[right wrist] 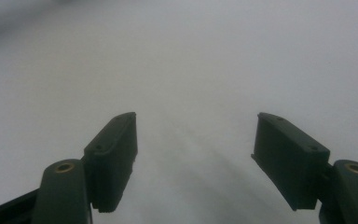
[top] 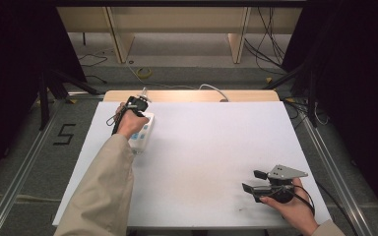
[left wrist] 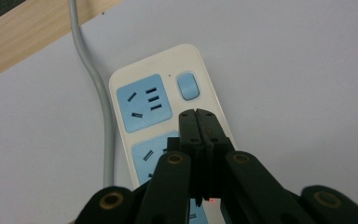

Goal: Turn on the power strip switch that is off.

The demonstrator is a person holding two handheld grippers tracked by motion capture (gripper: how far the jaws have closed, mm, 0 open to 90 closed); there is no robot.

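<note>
A white power strip (top: 143,137) with blue sockets lies at the far left of the white table (top: 211,147). In the left gripper view its blue rocker switch (left wrist: 188,85) sits at the far end, beside a blue socket (left wrist: 144,102). My left gripper (left wrist: 198,114) is shut with nothing between its jaws, and its tips hang just short of the switch, over the strip (left wrist: 205,79). In the high view the left gripper (top: 141,111) is held over the strip's far end. My right gripper (top: 252,180) rests open at the near right, over bare table (right wrist: 191,70).
A grey cable (left wrist: 93,79) runs along the strip's side toward the wooden far edge (left wrist: 23,37) of the table. A white cable (top: 211,88) curls at the wooden back edge (top: 187,96). Dark frames and floor surround the table.
</note>
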